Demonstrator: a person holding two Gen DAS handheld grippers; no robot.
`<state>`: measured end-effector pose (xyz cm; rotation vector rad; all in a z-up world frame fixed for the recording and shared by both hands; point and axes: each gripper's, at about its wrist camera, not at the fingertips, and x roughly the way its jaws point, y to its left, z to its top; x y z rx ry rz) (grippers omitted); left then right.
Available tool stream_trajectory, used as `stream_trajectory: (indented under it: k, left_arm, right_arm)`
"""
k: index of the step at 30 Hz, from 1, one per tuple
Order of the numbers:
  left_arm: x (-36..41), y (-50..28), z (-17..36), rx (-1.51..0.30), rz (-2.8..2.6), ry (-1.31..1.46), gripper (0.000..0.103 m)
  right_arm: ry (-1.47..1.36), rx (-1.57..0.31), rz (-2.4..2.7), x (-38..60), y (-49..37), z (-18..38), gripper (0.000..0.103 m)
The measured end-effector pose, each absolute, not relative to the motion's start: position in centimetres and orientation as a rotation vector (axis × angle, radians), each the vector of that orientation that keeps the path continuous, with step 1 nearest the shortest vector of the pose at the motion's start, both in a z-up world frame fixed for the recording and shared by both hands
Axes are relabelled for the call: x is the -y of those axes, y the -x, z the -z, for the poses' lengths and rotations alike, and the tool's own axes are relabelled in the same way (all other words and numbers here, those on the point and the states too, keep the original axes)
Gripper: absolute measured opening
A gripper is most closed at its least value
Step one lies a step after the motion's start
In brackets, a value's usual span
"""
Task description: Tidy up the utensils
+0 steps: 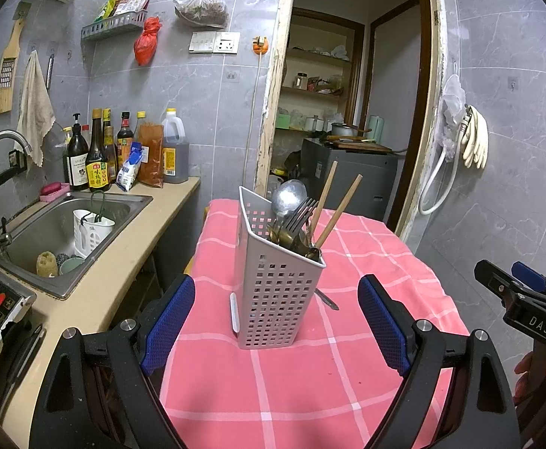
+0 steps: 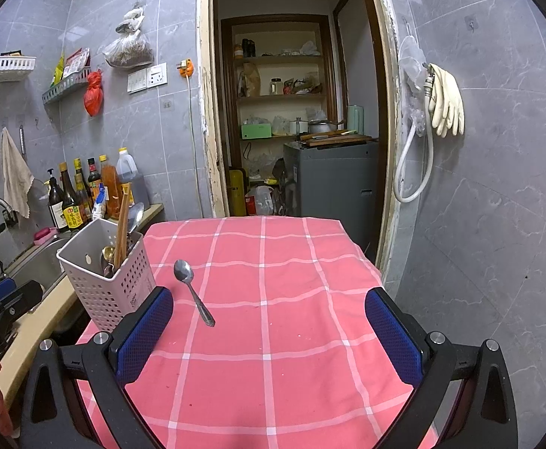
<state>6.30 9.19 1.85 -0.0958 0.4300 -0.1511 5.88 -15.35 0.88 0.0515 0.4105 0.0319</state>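
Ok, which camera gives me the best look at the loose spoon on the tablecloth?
The right wrist view: the spoon lies in full sight beside the utensil holder. The left wrist view shows only its handle tip behind the holder.

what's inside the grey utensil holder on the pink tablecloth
Standing in the utensil holder: a large spoon, a fork, two wooden chopsticks and brass-coloured cutlery. Their lower ends are hidden.

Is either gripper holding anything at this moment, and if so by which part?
Nothing is held. The left gripper is open around the utensil holder without touching; the right gripper is open, and the spoon lies loose on the tablecloth.
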Motion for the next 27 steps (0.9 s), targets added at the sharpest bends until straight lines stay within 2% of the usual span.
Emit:
stream_trajectory:
  k: [27]
  left_arm:
    - [-9.52,-6.26,-1.52,-0.442,0.15,0.095,0.085]
  right_arm:
    - [-0.051,-0.416,-0.032,15.38,-5.82,-0.89,0.103]
